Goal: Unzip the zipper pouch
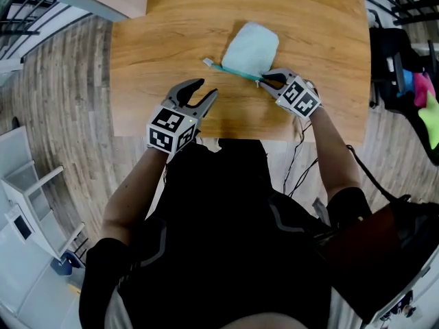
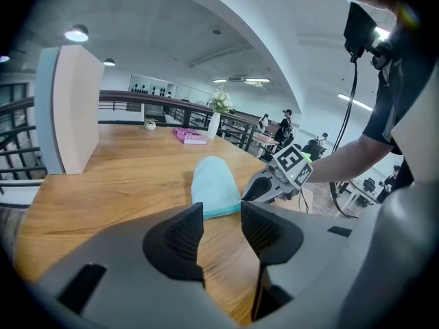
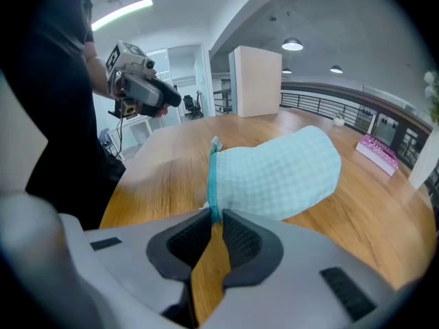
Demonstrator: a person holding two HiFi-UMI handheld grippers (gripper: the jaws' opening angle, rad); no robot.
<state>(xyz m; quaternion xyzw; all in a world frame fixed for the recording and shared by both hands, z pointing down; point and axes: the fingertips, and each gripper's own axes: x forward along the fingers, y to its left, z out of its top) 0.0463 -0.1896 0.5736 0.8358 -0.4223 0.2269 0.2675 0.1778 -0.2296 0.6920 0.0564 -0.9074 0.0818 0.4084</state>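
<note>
Right gripper (image 1: 267, 81) angled down, fingers (image 3: 243, 242) clamped on pouch (image 1: 251, 49) zipper end, left gripper (image 1: 206, 89) hovering over surface (image 1: 151, 53), fingers (image 2: 182, 235) apart.

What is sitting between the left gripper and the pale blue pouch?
Nothing but bare wooden table. The left gripper, jaws open, is held short of the pouch. The left gripper view shows this best, and the head view agrees.

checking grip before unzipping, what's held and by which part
Right gripper pinches the pouch at the near end of its zipper edge; left gripper holds nothing.
</note>
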